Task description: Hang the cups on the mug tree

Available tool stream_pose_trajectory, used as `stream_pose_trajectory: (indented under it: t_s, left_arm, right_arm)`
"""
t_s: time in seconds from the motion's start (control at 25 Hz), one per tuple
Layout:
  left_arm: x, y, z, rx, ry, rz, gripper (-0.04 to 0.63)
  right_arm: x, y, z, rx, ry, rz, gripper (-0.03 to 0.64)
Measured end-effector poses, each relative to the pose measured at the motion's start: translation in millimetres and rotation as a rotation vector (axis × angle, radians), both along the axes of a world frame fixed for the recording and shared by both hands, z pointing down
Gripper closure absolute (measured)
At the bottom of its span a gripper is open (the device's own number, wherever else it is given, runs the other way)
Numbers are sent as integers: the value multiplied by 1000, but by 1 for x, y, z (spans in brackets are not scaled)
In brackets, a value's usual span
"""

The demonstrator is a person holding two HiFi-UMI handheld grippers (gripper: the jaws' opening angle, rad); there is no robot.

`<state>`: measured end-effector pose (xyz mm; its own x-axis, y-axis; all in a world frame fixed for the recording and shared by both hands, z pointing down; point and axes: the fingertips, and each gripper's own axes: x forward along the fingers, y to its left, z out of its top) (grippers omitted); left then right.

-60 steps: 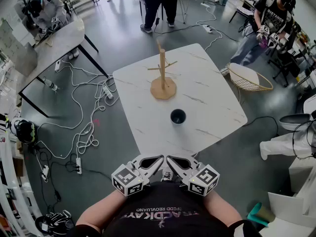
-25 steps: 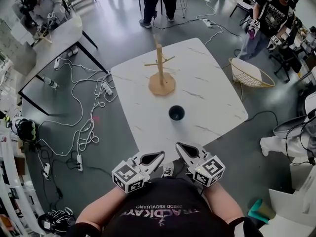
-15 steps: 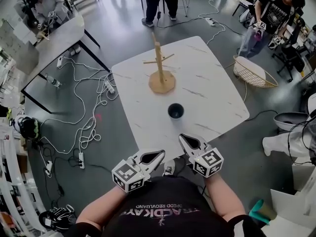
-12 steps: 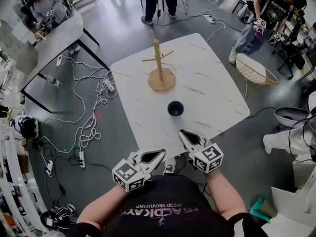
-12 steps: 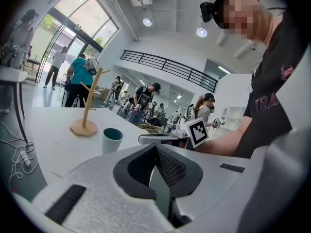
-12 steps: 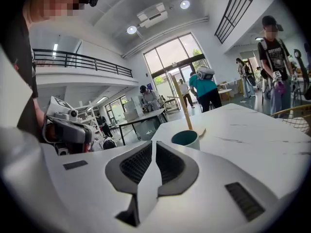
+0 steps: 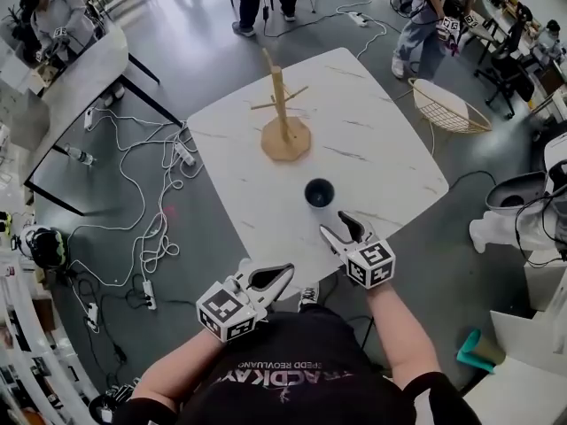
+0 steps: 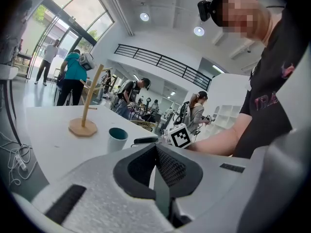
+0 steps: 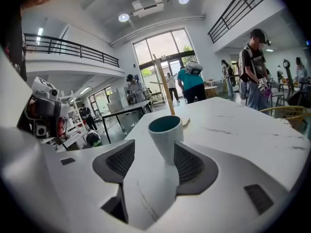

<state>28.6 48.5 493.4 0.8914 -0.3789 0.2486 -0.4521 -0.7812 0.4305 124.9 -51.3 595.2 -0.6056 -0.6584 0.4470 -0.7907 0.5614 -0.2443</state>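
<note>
A dark teal cup (image 7: 319, 192) stands upright on the white marble table (image 7: 381, 140), nearer to me than the wooden mug tree (image 7: 282, 104), whose pegs are bare. My right gripper (image 7: 342, 227) is over the table's near edge, a short way from the cup. Its jaws are opening and nothing is pressed between them. In the right gripper view the cup (image 9: 165, 129) stands just ahead of the gap, apart from both pads. My left gripper (image 7: 282, 273) hangs off the table near my body, shut and empty. From it I see the cup (image 8: 117, 139) and the tree (image 8: 87, 106).
A wire basket (image 7: 447, 106) lies on the floor right of the table. Cables and power strips (image 7: 151, 211) trail over the floor at the left, next to another table (image 7: 75, 69). Several people stand at the far side of the room.
My right gripper has moved forward over the table edge toward the cup, and its jaws have parted. The left gripper has stayed near my body, shut.
</note>
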Motion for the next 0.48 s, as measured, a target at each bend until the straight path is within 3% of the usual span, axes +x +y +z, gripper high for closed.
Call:
stream_pose_trajectory:
  t_s: [0.24, 0.48]
  left_arm:
    - [-23, -7, 7, -34, -7, 21, 601]
    - [-37, -9, 13, -53, -24, 24, 601]
  right_arm:
    - [0, -21, 31, -21, 132, 13, 327]
    - [-10, -44, 49, -7, 246, -46, 285]
